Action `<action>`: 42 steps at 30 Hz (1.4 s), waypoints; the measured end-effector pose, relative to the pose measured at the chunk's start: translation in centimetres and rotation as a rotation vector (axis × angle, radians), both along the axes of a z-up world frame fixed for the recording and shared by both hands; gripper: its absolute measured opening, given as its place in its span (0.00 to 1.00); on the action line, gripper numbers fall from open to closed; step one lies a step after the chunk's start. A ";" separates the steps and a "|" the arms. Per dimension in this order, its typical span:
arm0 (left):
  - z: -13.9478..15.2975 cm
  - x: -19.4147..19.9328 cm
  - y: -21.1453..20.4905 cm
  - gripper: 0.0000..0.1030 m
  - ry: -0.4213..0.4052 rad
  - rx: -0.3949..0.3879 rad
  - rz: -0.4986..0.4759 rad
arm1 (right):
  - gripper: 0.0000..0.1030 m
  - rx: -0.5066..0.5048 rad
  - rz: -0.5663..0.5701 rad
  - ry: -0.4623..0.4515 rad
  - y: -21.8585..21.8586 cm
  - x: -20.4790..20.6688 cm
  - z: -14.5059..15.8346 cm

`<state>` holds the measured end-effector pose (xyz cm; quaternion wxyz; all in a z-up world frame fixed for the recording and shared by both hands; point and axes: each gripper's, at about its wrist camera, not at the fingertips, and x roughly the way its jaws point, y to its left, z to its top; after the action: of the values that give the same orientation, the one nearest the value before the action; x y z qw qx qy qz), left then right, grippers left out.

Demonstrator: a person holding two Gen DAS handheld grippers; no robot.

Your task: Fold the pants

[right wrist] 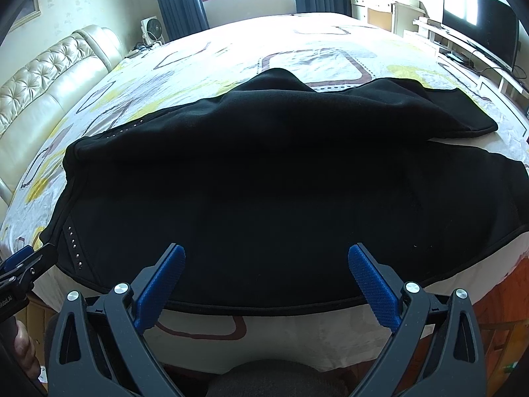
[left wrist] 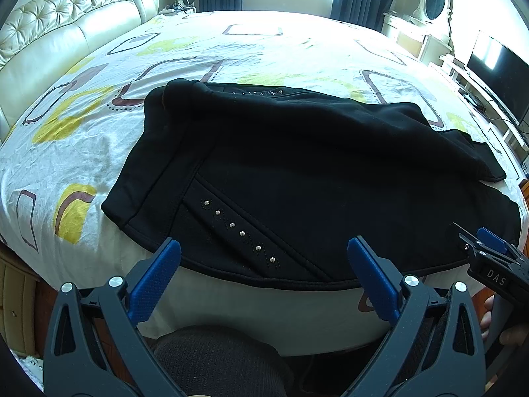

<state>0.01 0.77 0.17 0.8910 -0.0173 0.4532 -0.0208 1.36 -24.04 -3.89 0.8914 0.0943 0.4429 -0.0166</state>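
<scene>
Black pants (left wrist: 297,165) lie spread across the near edge of the bed (left wrist: 82,152), with the waistband at the left and a diagonal row of silver studs (left wrist: 238,230) near the front hem. The legs run to the right, one lying partly over the other. My left gripper (left wrist: 264,254) is open just before the near hem, with nothing between its blue pads (left wrist: 155,281). In the right wrist view the pants (right wrist: 264,182) fill the middle, and my right gripper (right wrist: 266,261) is open over their near edge, holding nothing. Each gripper shows at the other view's edge.
The bed carries a white sheet (right wrist: 297,43) printed with yellow and brown shapes. A tufted cream headboard (left wrist: 59,23) stands at the left. A TV (left wrist: 499,76) on a low white stand and a dressing table with an oval mirror (left wrist: 434,0) are at the right. A person's knee (left wrist: 215,360) sits below the grippers.
</scene>
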 end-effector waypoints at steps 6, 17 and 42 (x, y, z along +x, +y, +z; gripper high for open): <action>0.0 0.0 0.0 0.98 -0.002 0.002 -0.002 | 0.96 0.003 0.002 0.002 0.1 0.0 -0.1; 0.1 0.0 -0.5 0.98 -0.010 0.024 -0.031 | 0.96 0.024 0.012 0.013 0.2 0.1 -0.1; -3.9 23.4 23.1 0.98 0.303 -0.823 0.035 | 0.96 0.215 0.260 0.015 -0.8 6.1 2.5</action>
<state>23.39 23.85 -3.77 0.7337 -0.3812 0.5323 -0.1819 7.50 -24.83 -1.36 0.8675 0.1309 0.4574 0.1454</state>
